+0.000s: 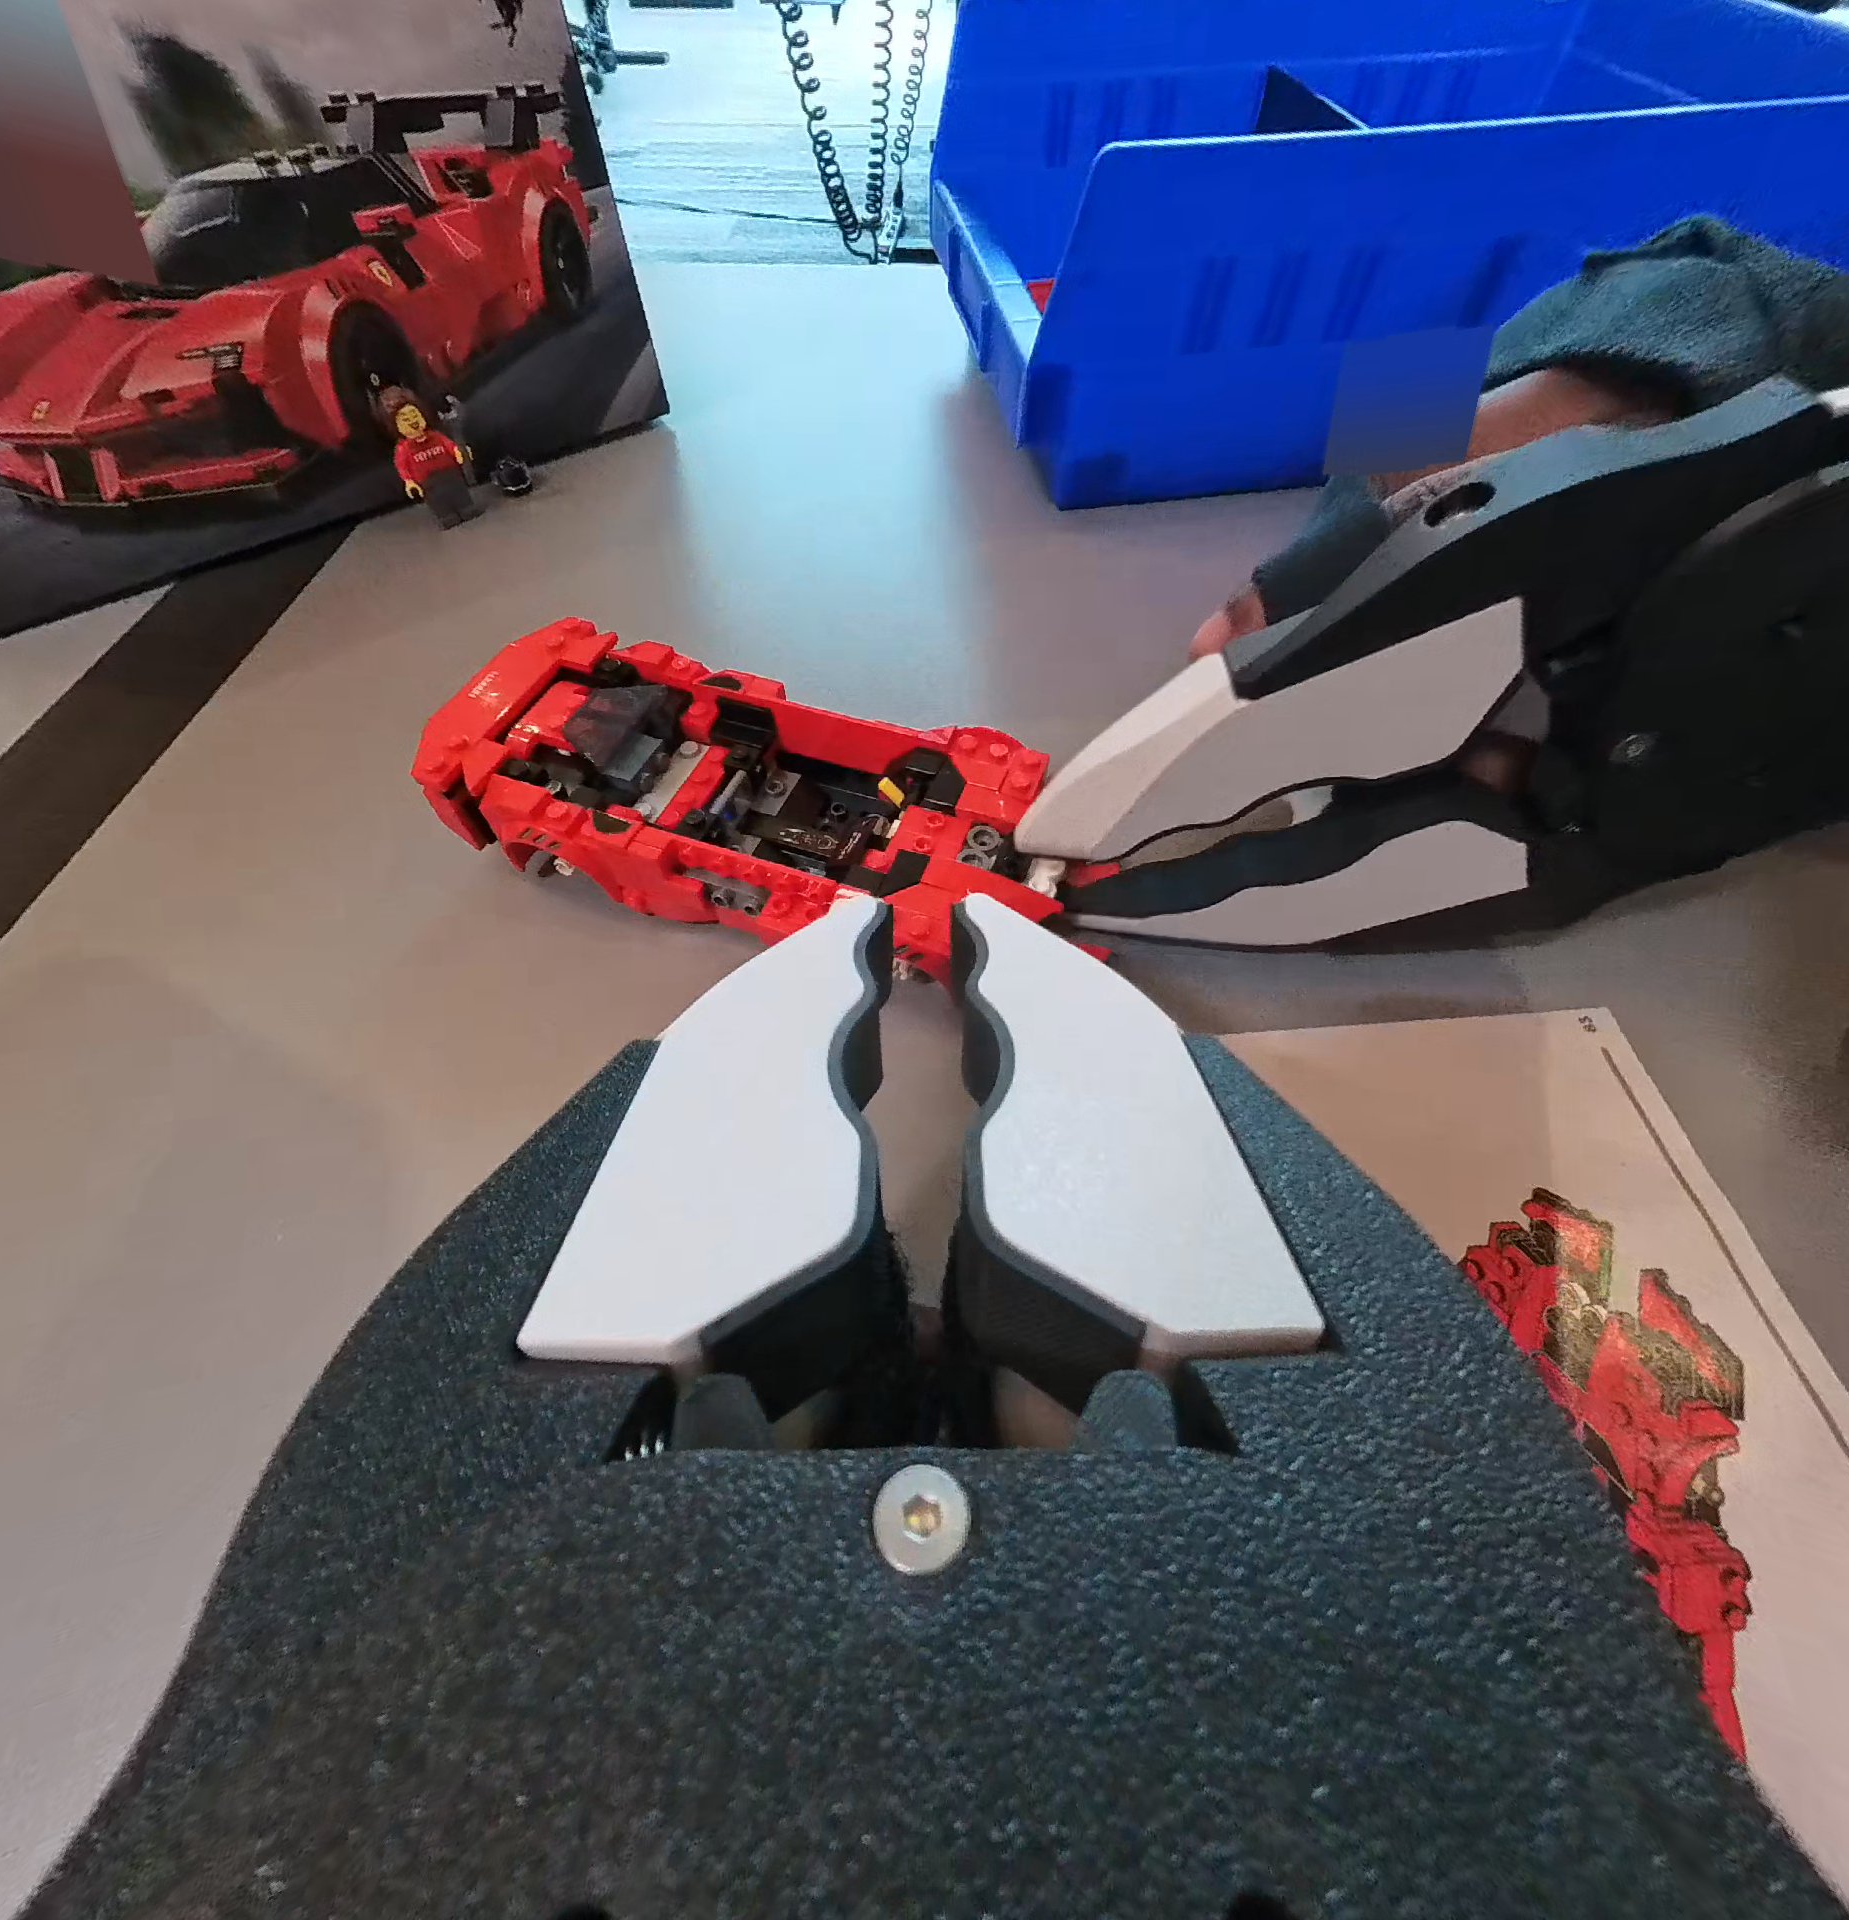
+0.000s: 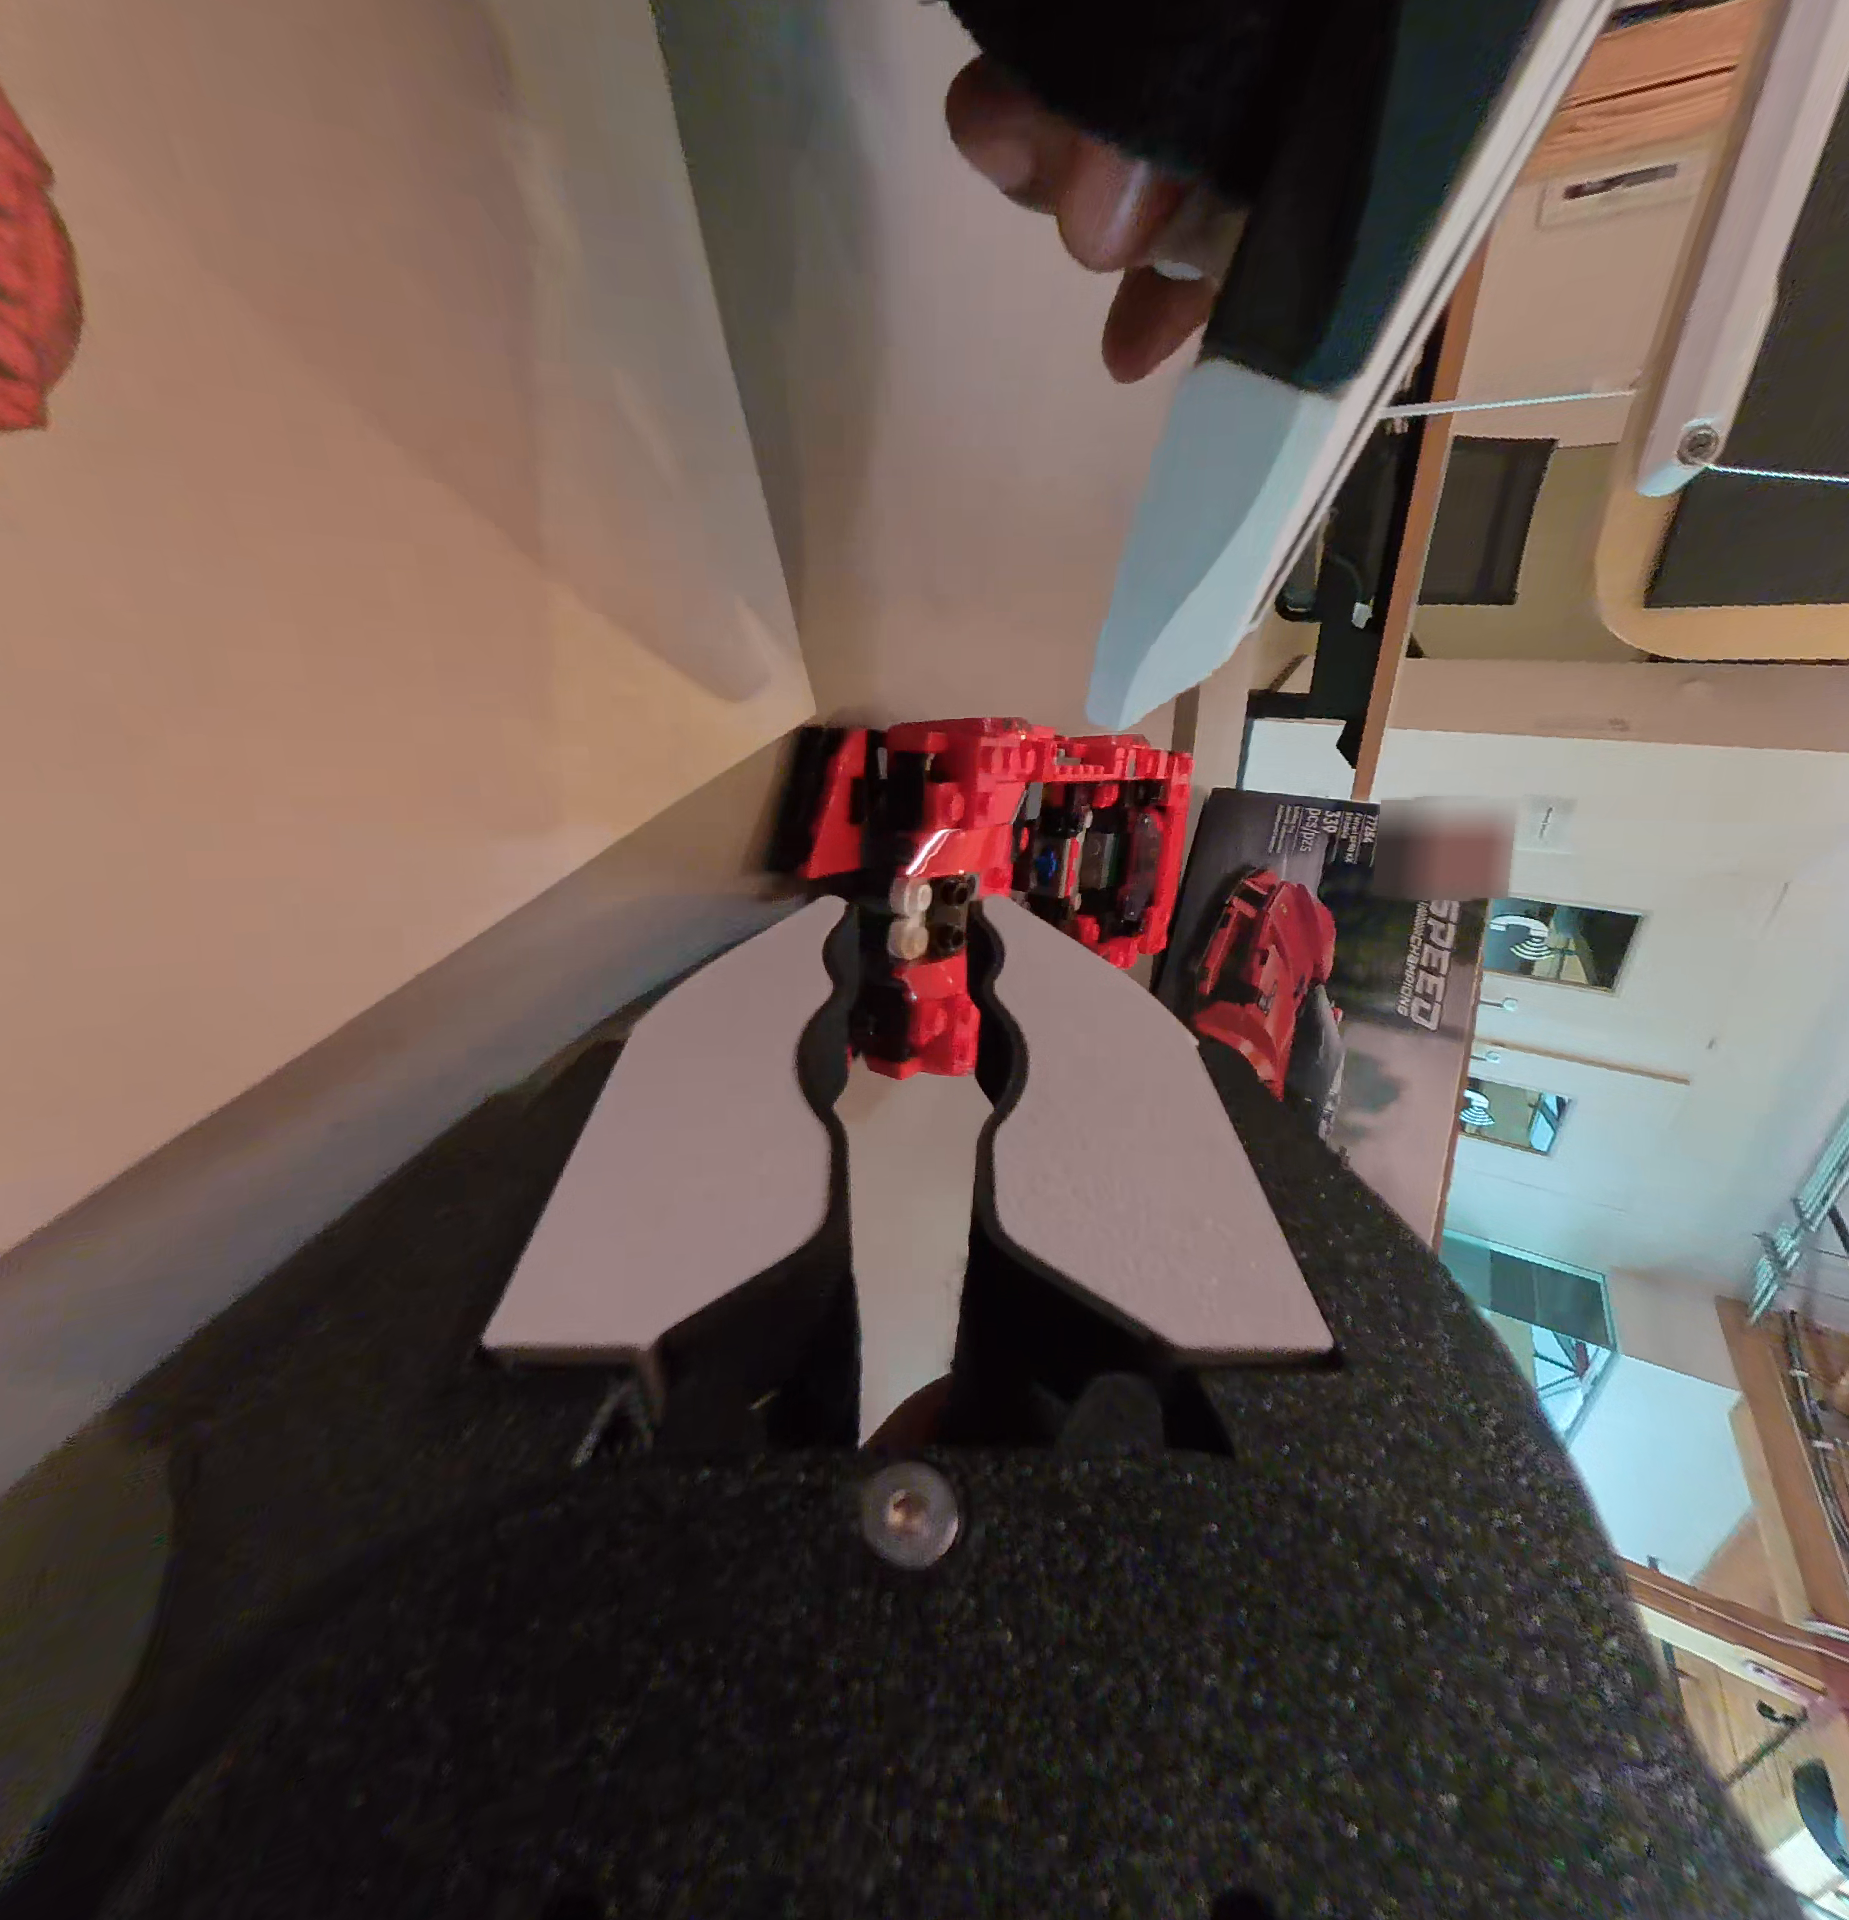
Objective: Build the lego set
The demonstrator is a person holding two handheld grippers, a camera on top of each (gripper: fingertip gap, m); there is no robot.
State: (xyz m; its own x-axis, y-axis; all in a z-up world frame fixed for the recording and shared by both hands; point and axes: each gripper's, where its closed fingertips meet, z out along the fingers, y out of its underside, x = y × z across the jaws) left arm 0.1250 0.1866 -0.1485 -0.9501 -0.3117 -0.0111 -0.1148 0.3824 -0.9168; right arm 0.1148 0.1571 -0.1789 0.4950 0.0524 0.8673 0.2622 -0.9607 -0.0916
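Note:
The part-built red lego car (image 1: 712, 779) lies on the grey table, open on top with black and grey parts inside. My left gripper (image 1: 922, 923) points at its near end, and its fingertips stand narrowly apart on a red corner of the car. My right gripper (image 1: 1045, 868) comes in from the right, held by a gloved hand, and is shut on the same end. In the right wrist view the right gripper (image 2: 915, 920) clamps a red, black and white section of the car (image 2: 1003, 810). One left finger (image 2: 1190, 551) reaches the car from above.
A blue bin (image 1: 1419, 260) stands at the back right. The set's box (image 1: 276, 312) with the car picture stands at the back left and also shows in the right wrist view (image 2: 1273, 935). The instruction booklet (image 1: 1522, 1299) lies at the near right. Coiled cables (image 1: 847, 125) hang behind. The grippers' ends are close to 5 cm from one another.

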